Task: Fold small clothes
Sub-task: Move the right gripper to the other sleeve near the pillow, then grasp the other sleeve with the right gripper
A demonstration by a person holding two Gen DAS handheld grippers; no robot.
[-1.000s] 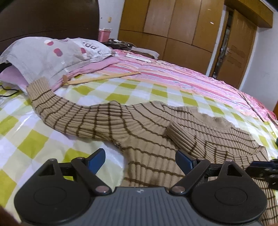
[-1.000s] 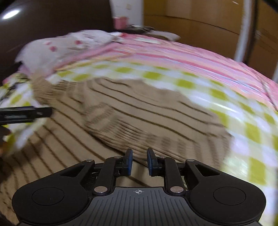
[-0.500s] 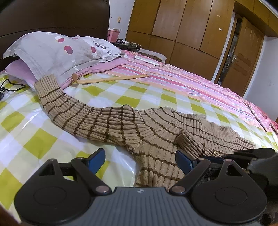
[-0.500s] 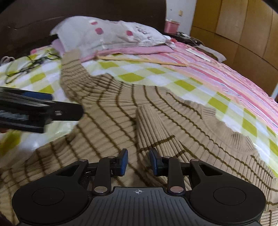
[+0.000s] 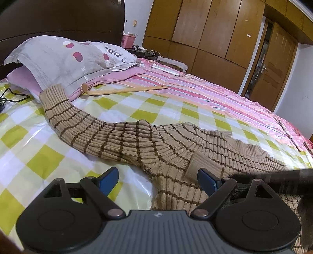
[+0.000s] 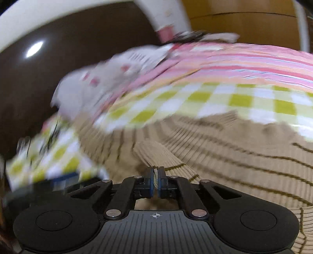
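Tan ribbed sweater [image 5: 148, 144], brown-striped, lies spread; right hand-held gripper [image 6: 156, 182] is closing, pinching its sleeve; left hand-held gripper [image 5: 156, 180] spread.

Right wrist view motion-blurred, sweater [image 5: 176, 148] hem cut off by frame edge

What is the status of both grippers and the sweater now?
Left gripper open, empty. Right gripper closing on folded sleeve of tan brown-striped ribbed knit sweater. Long wooden stick far off, not blocking.

A dark headboard [image 5: 58, 17] stands at ten o'clock. Wooden wardrobes [image 5: 211, 33] fill twelve o'clock, a door [image 5: 273, 66] at two. White wall [image 5: 293, 93] beside it.
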